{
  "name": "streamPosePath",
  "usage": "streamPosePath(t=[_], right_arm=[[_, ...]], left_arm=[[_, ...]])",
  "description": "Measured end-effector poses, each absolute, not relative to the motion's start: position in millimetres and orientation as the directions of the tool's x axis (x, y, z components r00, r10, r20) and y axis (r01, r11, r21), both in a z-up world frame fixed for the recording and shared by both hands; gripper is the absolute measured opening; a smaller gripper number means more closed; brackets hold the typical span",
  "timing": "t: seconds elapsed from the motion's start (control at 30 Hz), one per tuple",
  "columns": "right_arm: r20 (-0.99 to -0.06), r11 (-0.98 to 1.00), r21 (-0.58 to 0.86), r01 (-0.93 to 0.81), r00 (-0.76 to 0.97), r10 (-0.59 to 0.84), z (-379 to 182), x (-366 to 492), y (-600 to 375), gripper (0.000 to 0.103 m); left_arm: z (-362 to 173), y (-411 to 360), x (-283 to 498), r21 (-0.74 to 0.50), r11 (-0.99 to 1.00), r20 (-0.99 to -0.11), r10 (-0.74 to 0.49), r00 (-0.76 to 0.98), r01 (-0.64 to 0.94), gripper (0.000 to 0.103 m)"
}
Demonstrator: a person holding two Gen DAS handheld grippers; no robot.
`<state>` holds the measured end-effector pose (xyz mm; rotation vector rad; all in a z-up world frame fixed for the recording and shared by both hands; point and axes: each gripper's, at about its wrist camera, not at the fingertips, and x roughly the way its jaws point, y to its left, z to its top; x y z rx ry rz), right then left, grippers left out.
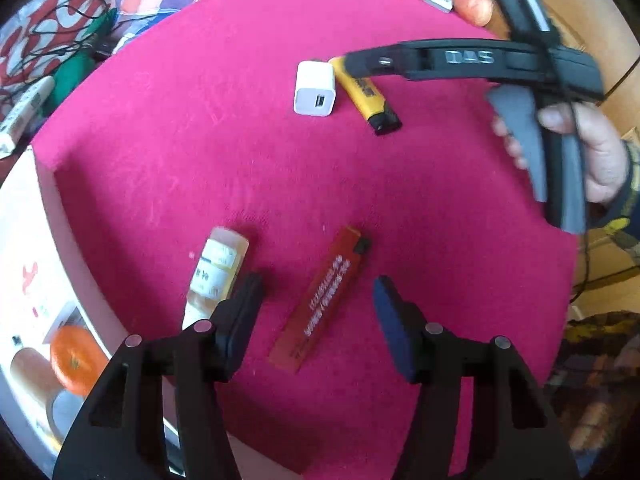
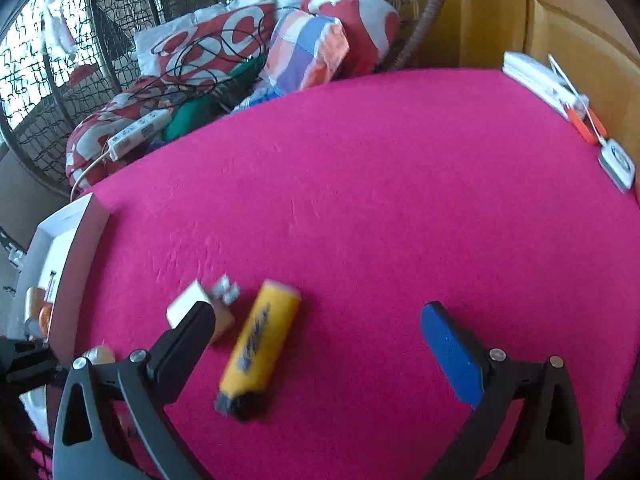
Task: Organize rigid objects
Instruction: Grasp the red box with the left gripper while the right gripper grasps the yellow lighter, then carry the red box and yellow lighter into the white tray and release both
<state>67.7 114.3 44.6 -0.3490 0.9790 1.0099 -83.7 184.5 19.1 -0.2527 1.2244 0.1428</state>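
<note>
Beyond the pink cloth's (image 2: 380, 184) far edge lie red-and-white cushions (image 2: 216, 36), a checked cushion (image 2: 308, 50), a white power strip (image 2: 138, 132) and tangled black cables (image 2: 208, 56).

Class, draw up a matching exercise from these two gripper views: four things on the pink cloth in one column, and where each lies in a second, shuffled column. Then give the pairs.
Things
1. white USB charger
2. yellow highlighter
3. red flat stick
4. small clear bottle

Places
A. between the left gripper's open fingers
B. beside the charger, below the right gripper
C. by the left gripper's left finger
D. next to the highlighter, USB port facing the left camera

Pairs: 1-D, 2-B, 3-A, 4-C
</note>
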Motion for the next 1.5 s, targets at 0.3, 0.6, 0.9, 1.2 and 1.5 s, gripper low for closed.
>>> streamPosePath(t=[0.3, 0.6, 0.9, 1.2, 1.5], right_arm=[[-0.856, 0.444, 0.100, -0.891, 0.151, 0.494, 41, 45, 130, 0.090], [-0.882, 0.385, -0.026, -0.923, 0.203, 0.426, 36, 32, 166, 0.072], [-0.921, 0.345, 0.122, -0.931, 0.023, 0.389, 44, 47, 153, 0.022], [-0.886, 0.420, 0.265, -0.868, -0.048, 0.462, 86, 81, 108, 0.022], [-0.807, 0.322, 0.278, -0.905, -0.039, 0.589, 161, 73, 107, 0.022]], left_arm=[[23, 182, -105, -0.158, 0.896, -0.937, -0.003, 0.350, -0.414, 0.044], [24, 182, -101, -0.101, 0.898, -0.951, 0.039, 0.307, -0.429, 0.033], [27, 182, -101, -0.131, 0.824, -0.958, 0.037, 0.284, -0.551, 0.016], [73, 195, -128, -0.241, 0.711, -0.913, 0.064, 0.402, -0.660, 0.016], [166, 188, -127, -0.189, 0.641, -0.861, 0.257, 0.440, -0.744, 0.016]])
